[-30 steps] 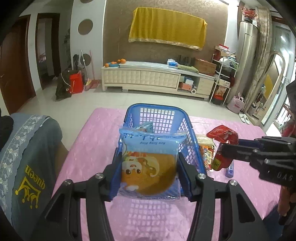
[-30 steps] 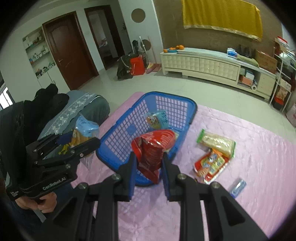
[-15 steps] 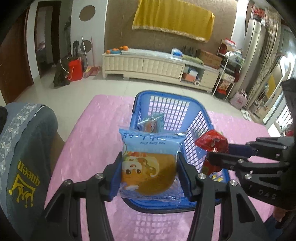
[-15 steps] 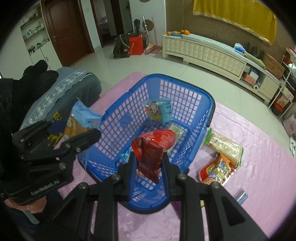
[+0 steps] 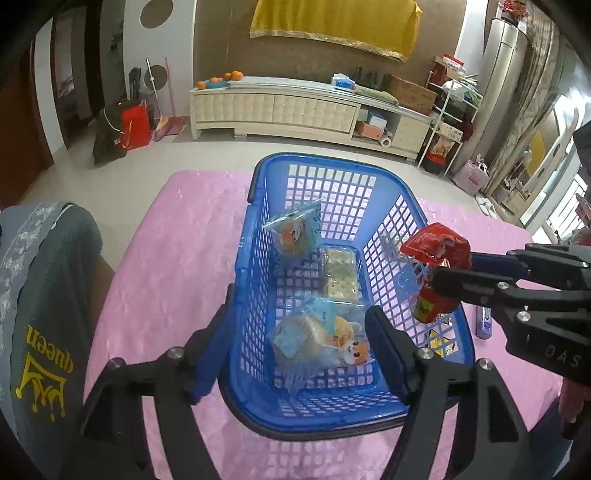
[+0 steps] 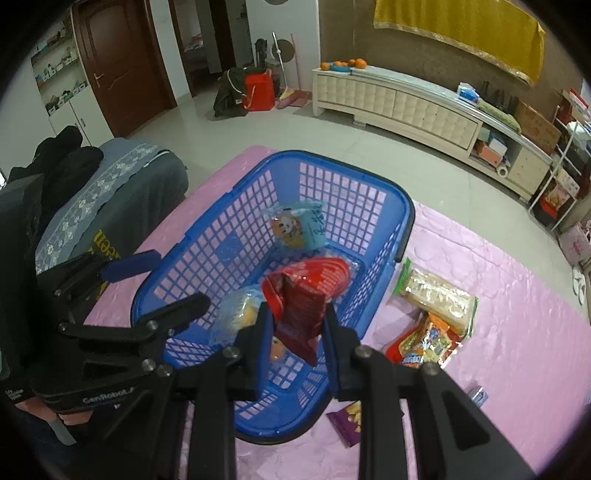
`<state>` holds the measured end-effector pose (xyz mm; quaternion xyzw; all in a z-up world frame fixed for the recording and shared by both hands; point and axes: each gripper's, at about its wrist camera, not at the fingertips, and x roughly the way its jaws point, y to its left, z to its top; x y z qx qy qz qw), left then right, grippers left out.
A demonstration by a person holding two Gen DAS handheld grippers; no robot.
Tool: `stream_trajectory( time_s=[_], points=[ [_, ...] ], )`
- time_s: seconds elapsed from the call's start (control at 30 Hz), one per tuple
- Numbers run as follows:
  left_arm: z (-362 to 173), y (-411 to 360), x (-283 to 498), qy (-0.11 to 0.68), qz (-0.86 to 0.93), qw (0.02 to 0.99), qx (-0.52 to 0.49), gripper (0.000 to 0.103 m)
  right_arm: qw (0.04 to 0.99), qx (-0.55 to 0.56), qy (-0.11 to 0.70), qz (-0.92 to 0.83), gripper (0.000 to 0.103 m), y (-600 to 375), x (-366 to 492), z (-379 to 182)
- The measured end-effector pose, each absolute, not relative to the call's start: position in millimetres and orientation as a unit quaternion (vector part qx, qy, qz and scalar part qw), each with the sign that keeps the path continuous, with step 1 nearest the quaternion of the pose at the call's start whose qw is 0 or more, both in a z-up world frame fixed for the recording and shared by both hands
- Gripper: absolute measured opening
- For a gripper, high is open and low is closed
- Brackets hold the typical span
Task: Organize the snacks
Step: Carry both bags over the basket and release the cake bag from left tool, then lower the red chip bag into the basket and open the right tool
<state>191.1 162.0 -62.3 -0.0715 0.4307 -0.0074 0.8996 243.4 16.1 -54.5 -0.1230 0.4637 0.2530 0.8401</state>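
Opening left claw [image 5: 295,350] above bun packet [image 5: 321,341] in basket [image 5: 258,229]

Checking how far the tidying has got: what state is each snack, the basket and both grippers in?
Left gripper: jaws opening, nothing clamped.
Cartoon bun packet: loose inside basket.
Right gripper: clamped on red packet, above basket.
Blue basket: upright, partly filled.
Wafer packet: outside, on pink cloth.

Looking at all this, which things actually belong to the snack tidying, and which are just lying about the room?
Part of the job:
- blue basket
- blue bun packet, just released inside it
- red snack bag in the right hand-held gripper
- left hand-held gripper, opening
- snack packets on the pink cloth

Just lying about:
- oranges
- red bag
- yellow cloth
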Motion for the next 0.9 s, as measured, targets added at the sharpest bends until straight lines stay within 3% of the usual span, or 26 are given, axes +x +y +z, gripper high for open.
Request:
stream_trajectory(
  time_s=[0.17, 0.27, 0.9],
  points=[
    [-52, 165, 181, 0.426, 0.003, 0.902, -0.069, 0.072, 0.842, -0.112, 0.458, 0.263, 0.029, 11, 235, -48],
    [-42, 165, 177, 0.422, 0.008, 0.905, -0.062, 0.079, 0.844, -0.109, 0.451, 0.269, 0.03, 8, 231, -41],
    [-57, 207, 217, 0.436, 0.045, 0.898, -0.04, 0.079, 0.825, -0.102, 0.481, 0.278, 0.031, 48, 301, -79]
  ],
)
